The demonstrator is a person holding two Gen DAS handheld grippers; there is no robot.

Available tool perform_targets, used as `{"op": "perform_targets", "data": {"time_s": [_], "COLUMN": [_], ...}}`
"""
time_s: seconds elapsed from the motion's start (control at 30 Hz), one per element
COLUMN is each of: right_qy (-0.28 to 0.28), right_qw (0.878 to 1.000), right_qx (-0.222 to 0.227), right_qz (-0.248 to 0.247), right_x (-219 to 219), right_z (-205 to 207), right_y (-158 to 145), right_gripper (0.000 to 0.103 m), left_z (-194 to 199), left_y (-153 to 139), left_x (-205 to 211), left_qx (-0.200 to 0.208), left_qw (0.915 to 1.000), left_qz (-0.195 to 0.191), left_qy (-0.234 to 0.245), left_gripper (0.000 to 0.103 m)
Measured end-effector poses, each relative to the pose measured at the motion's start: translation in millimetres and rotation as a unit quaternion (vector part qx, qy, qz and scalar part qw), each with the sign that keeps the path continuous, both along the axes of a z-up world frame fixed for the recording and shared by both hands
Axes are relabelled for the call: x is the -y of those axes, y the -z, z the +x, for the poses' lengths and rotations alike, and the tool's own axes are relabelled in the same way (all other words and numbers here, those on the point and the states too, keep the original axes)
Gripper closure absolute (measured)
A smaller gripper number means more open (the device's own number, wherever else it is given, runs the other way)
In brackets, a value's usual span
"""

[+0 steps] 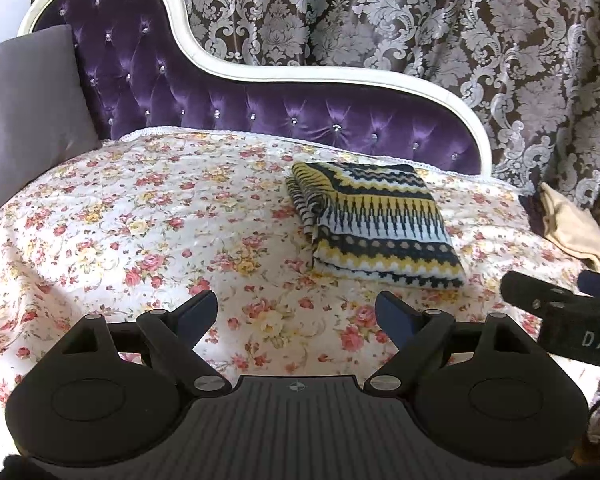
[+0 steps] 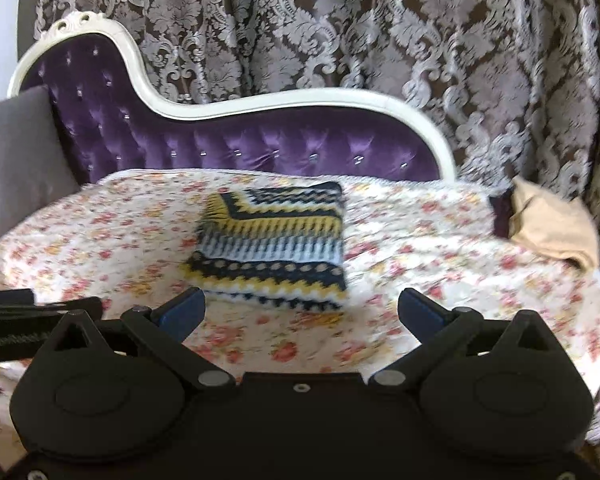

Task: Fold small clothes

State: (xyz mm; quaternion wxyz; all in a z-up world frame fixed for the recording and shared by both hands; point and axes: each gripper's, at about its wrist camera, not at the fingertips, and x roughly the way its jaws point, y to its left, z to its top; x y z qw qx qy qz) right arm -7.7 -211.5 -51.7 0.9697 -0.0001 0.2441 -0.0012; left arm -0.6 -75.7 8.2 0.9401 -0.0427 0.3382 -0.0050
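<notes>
A folded knit garment (image 1: 374,222) with yellow, navy and white zigzag bands lies on the floral quilt (image 1: 160,220) of a chaise. It also shows in the right wrist view (image 2: 276,246), blurred. My left gripper (image 1: 298,314) is open and empty, hovering over the quilt in front of the garment and a little to its left. My right gripper (image 2: 302,310) is open and empty, just in front of the garment's near edge. The right gripper's body (image 1: 572,312) shows at the right edge of the left wrist view.
A beige cloth (image 1: 572,226) over something dark lies at the quilt's right end, also in the right wrist view (image 2: 552,230). A grey cushion (image 1: 28,116) leans at the left. The purple tufted backrest (image 1: 284,116) and patterned curtain (image 1: 420,20) stand behind.
</notes>
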Motion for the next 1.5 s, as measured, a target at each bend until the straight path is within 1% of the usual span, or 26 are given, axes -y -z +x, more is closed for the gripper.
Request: {"op": "perform_targets", "data": {"time_s": [0.1,0.2,0.3,0.43,0.53,0.8,0.93,1.1,1.3,1.5], "right_qy": [-0.006,-0.012,-0.014,-0.024,-0.023,-0.02,-0.013,-0.005,-0.005,-0.006], "right_qw": [1.0,1.0,0.999,0.997,0.995,0.995,0.996,0.995,0.995,0.996], "right_qx": [-0.005,-0.013,-0.025,-0.039,-0.045,-0.046,-0.044,-0.045,-0.051,-0.05], "right_qz": [-0.006,0.001,0.022,0.065,0.082,0.086,0.082,0.084,0.088,0.08], "right_x": [-2.6,-3.0,1.0,9.7,12.5,13.4,16.4,21.5,24.7,21.9], "right_z": [1.4,3.6,7.2,12.0,14.7,19.4,21.6,24.4,29.0,30.7], "right_y": [2.0,4.3,6.3,8.4,10.3,11.1,8.3,8.5,11.0,10.6], "right_gripper": [0.001,0.001,0.001,0.001,0.001,0.001,0.001,0.001,0.001,0.001], "left_z": [0.4,2.2,2.8,4.4,5.7,10.0,14.2,18.6,22.3,25.8], "left_y": [0.1,1.0,2.1,3.2,3.7,5.9,8.4,12.7,14.1,14.9], "left_x": [1.1,1.2,0.6,-0.3,-0.3,1.3,5.2,12.1,12.1,8.9], "left_qx": [0.001,-0.003,-0.005,-0.008,-0.01,-0.021,-0.029,-0.041,-0.048,-0.054], "left_qw": [1.0,1.0,0.9999,0.9999,0.9998,0.9997,0.9995,0.9987,0.9984,0.9983], "left_qz": [0.005,0.008,0.009,0.012,0.015,0.016,0.012,0.019,0.019,0.016], "left_qy": [0.002,0.003,0.002,0.0,0.0,0.004,0.011,0.024,0.021,0.019], "left_gripper": [0.017,0.017,0.017,0.017,0.017,0.017,0.017,0.017,0.017,0.017]}}
